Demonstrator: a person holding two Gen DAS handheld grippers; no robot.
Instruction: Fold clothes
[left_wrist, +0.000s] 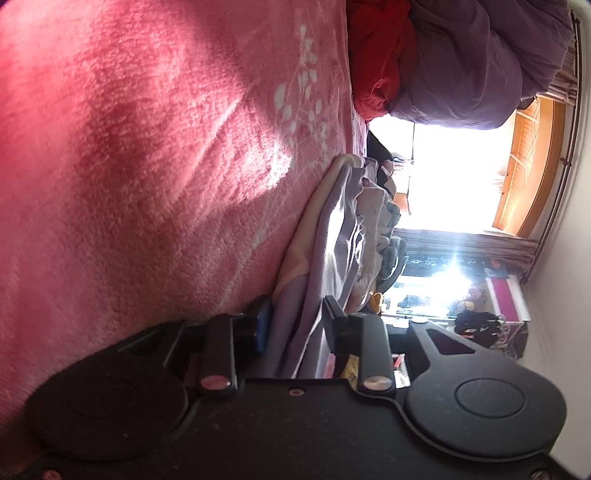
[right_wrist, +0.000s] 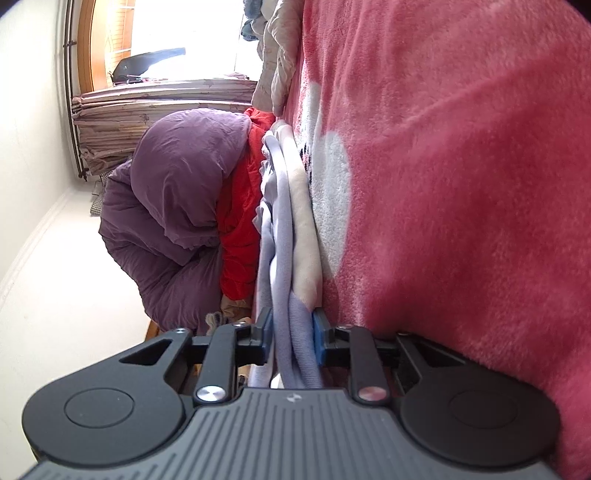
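Both grippers — clamped on lilac garment

Open pink fleece blanket lies clear beside my grippers, but the purple duvet and red quilt heap blocks the far end.

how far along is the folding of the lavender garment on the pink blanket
Partly done, it seems. Done: the lavender garment already lies doubled in layers over a cream layer on the pink blanket. In hand: the right gripper is shut on its thick folded edge, and the left gripper has fabric between its fingers. Left: finishing this fold, then the rumpled clothes pile beyond.
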